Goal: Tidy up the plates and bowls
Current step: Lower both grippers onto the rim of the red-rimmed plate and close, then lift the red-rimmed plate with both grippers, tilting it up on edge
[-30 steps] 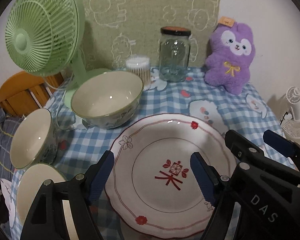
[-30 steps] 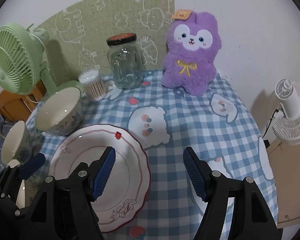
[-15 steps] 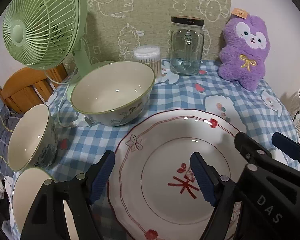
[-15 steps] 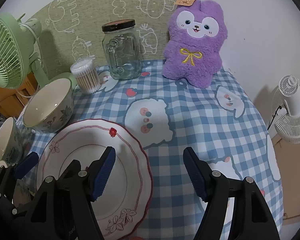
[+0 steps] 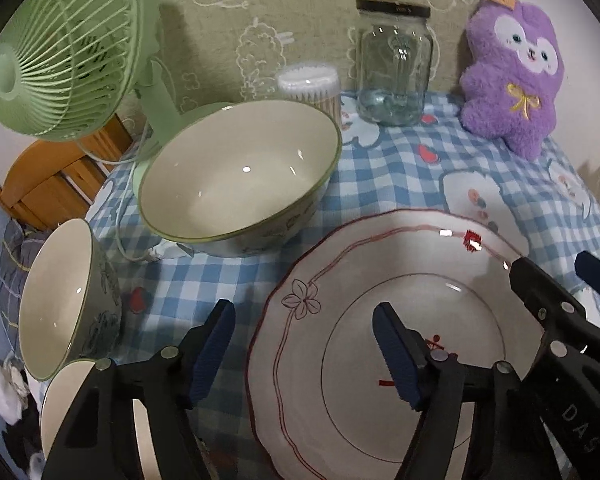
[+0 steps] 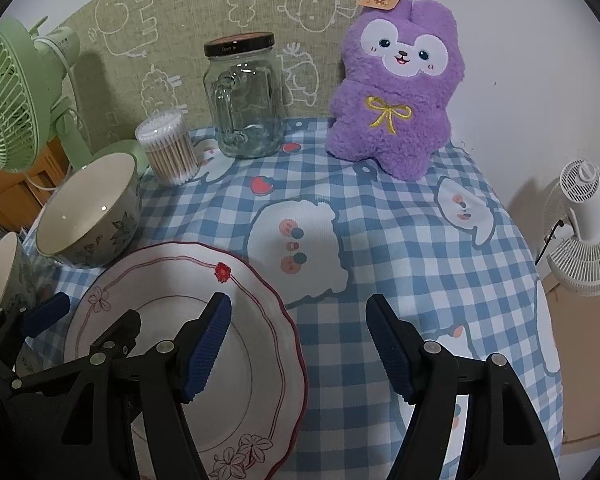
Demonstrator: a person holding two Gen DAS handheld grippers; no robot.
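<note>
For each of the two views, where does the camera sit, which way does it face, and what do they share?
Left wrist: on the left gripper, looking forward and down across its open fingers at the plate and big bowl; the right gripper shows at the right edge.
Right wrist: on the right gripper, open above the plate's right rim and tablecloth; the left gripper shows at left.
Shared: plate, bowl, jar, plush, green fan.

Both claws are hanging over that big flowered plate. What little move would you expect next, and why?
Probably the left gripper closes on the plate: its jaws have just been closing, one finger is over the plate and one outside its near-left rim, not yet touching. The right gripper straddles the opposite edge.
</note>
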